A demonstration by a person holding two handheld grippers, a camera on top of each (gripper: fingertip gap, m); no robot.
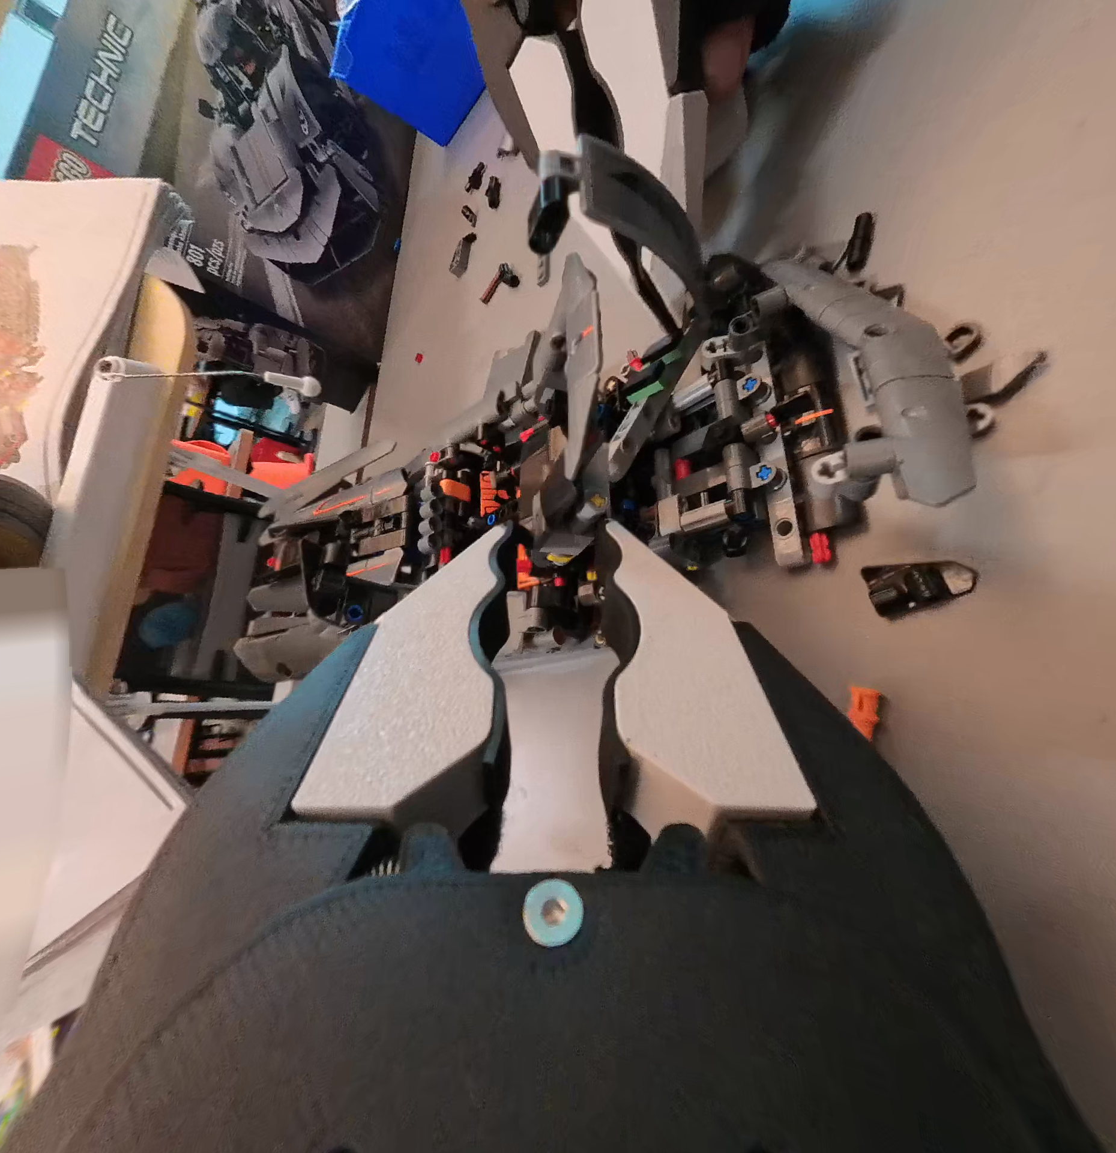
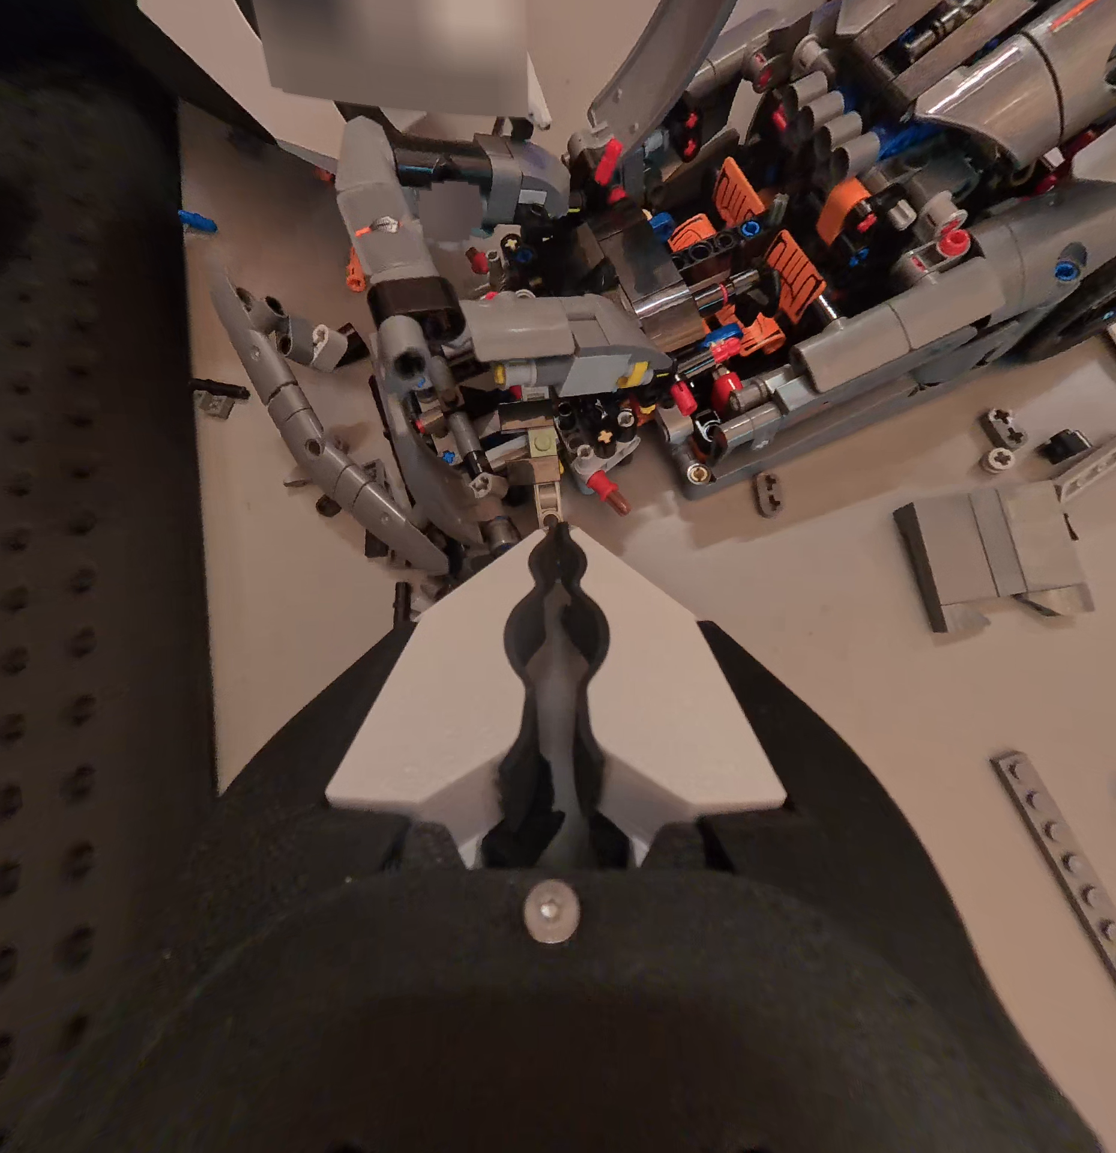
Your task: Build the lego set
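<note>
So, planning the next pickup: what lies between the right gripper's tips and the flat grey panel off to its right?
Only bare table lies between the right gripper and the grey panel, seen in the right wrist view.

Pale beige matte tabletop (image 1: 1010, 156), evenly lit, soft shadows. Beyond its far edge in the left wrist view: dark open shelving (image 1: 187, 561) crowded with orange and red items, blurred. A white box-like cabinet with a tan curved edge (image 1: 125, 449) stands beside it. Bright light-blue patch (image 1: 19, 75) at the upper left corner. In the right wrist view, a black perforated panel (image 2: 75, 499) runs along the tabletop's left edge.
</note>
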